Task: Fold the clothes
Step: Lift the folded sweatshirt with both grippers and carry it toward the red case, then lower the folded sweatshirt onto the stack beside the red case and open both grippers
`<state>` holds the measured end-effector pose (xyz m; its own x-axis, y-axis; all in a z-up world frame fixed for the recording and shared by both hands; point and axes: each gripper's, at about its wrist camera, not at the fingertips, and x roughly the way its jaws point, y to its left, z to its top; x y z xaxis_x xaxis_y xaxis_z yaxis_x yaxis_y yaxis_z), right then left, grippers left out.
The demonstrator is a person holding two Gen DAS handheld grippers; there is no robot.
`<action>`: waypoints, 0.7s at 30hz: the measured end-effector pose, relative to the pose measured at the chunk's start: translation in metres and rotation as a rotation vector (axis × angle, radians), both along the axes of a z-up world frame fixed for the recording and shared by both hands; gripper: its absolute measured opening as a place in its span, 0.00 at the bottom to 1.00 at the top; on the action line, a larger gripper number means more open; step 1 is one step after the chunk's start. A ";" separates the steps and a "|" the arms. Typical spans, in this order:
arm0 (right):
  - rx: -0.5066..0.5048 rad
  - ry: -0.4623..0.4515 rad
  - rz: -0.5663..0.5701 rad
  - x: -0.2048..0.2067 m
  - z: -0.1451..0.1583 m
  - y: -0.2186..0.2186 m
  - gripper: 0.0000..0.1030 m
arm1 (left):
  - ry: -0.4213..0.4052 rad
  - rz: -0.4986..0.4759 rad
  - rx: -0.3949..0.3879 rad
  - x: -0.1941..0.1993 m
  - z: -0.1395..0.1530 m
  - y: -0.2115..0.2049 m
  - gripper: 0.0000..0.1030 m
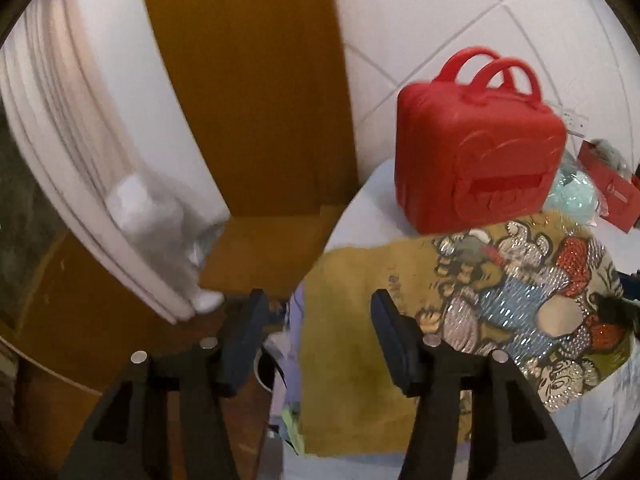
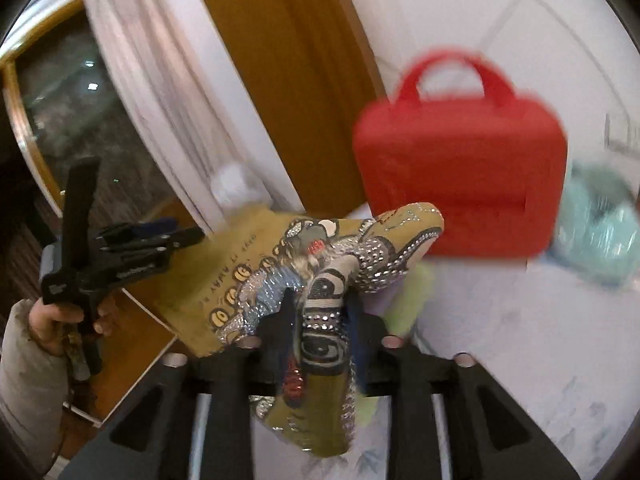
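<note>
A: Where's the mustard shirt (image 2: 240, 276) now?

B: In the right-wrist view it's bunched at lower centre, pinched in the right gripper (image 2: 320, 320), which is clenched on the sequinned print; the cloth trails toward the left of the frame, lifted off the pale tabletop (image 2: 520, 340).

A: And the left gripper (image 1: 316, 332)?

B: Released, jaws wide, nothing between them; in its own view the shirt spreads from lower centre to the right edge, below the red case (image 1: 476, 160); its near plain edge runs up the frame between the fingers.

A: So which is nearer the free edge?

B: The left, I'd judge; that hem lies just ahead of it.
</note>
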<state>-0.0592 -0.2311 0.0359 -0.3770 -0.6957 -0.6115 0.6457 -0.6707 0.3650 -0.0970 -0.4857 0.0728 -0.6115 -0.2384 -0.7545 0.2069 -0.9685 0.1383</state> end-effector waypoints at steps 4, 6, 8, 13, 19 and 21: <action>-0.009 -0.017 -0.026 -0.001 -0.008 0.006 0.78 | 0.048 -0.042 0.034 0.010 0.003 0.012 0.61; -0.014 -0.012 -0.035 0.003 -0.005 0.009 0.78 | 0.070 -0.061 0.057 0.018 0.009 0.020 0.67; 0.002 0.018 -0.051 0.008 -0.003 0.013 0.78 | 0.086 -0.077 0.077 0.027 0.015 0.028 0.68; 0.025 0.071 -0.083 0.021 0.007 0.025 0.88 | 0.089 -0.110 0.088 0.026 0.016 0.049 0.69; 0.036 0.109 -0.115 0.036 0.018 0.040 0.95 | 0.090 -0.129 0.076 0.040 0.015 0.072 0.73; 0.046 0.115 -0.116 0.040 0.018 0.040 1.00 | 0.094 -0.128 0.057 0.046 0.016 0.081 0.74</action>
